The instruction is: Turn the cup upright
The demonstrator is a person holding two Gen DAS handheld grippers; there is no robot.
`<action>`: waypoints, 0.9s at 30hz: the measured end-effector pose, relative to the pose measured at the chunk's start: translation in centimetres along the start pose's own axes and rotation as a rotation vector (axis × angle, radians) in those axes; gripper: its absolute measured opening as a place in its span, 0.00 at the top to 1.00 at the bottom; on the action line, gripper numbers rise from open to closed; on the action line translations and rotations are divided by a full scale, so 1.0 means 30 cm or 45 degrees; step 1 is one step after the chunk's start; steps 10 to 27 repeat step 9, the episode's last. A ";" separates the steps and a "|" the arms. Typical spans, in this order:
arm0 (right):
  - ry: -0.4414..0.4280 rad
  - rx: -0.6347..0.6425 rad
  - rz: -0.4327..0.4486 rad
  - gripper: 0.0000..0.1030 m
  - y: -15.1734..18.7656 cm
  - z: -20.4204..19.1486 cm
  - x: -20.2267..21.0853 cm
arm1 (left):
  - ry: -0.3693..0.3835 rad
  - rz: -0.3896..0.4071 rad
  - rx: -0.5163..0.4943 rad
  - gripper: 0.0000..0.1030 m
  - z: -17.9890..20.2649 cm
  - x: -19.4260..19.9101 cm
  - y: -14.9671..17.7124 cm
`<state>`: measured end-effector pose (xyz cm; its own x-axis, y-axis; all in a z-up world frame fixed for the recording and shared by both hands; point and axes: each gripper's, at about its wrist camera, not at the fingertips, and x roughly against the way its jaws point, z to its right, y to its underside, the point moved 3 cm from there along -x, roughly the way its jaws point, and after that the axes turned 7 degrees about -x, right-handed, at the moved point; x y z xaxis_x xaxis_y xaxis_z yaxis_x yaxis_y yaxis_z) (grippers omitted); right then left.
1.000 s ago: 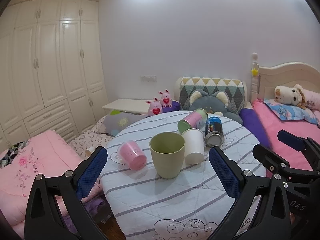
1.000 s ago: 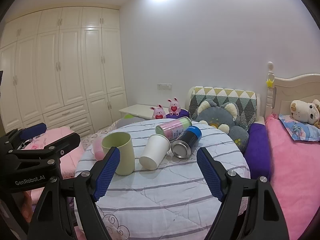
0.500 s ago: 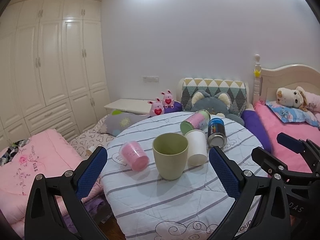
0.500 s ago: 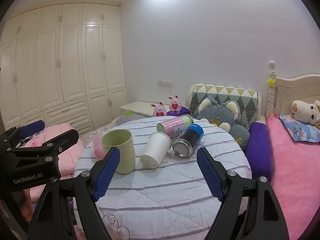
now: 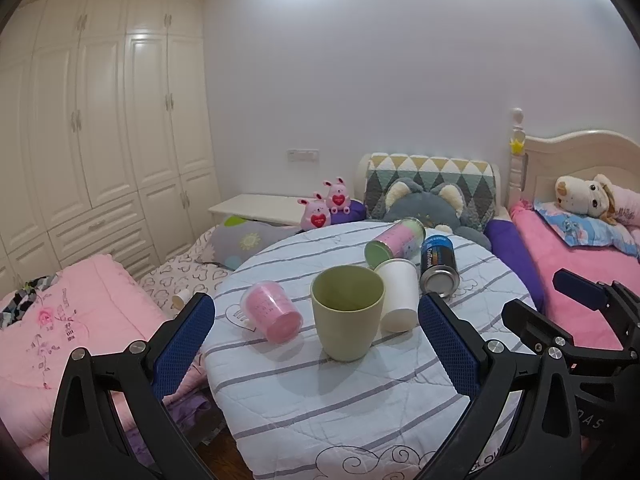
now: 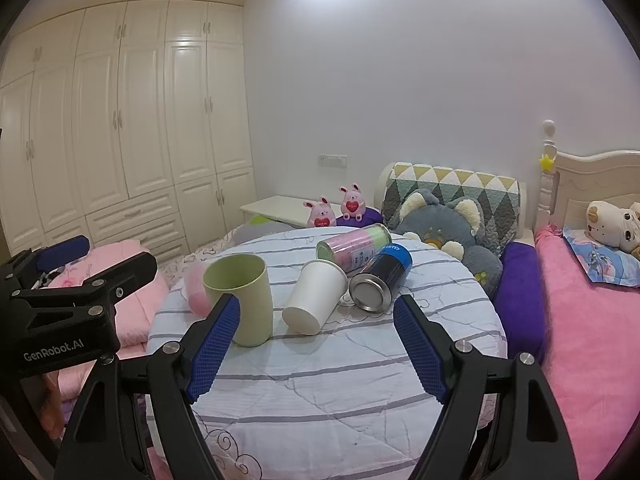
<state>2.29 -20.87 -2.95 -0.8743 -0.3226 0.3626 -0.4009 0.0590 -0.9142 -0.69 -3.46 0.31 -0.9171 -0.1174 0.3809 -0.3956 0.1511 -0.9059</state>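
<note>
Bedroom wardrobes back a round quilted table point(image 5: 360, 400) where the green cup point(image 5: 347, 312) already stands upright, the white paper cup point(image 6: 314, 298) lying beside it. Both grippers, left gripper point(image 5: 316, 344) and right gripper point(image 6: 316, 348), hover spread wide and empty; approach the paper cup squarely. Only the left view clearly shows the toppled pink cup point(image 5: 272, 312).
</note>
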 end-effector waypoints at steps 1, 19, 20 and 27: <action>0.001 0.002 -0.001 0.22 0.000 -0.002 -0.002 | 0.001 -0.002 0.001 0.00 -0.001 -0.002 0.001; 0.004 0.018 -0.033 0.22 0.003 -0.016 -0.024 | 0.031 -0.022 0.011 0.00 -0.019 -0.019 0.002; 0.004 0.018 -0.033 0.22 0.003 -0.016 -0.024 | 0.031 -0.022 0.011 0.00 -0.019 -0.019 0.002; 0.004 0.018 -0.033 0.22 0.003 -0.016 -0.024 | 0.031 -0.022 0.011 0.00 -0.019 -0.019 0.002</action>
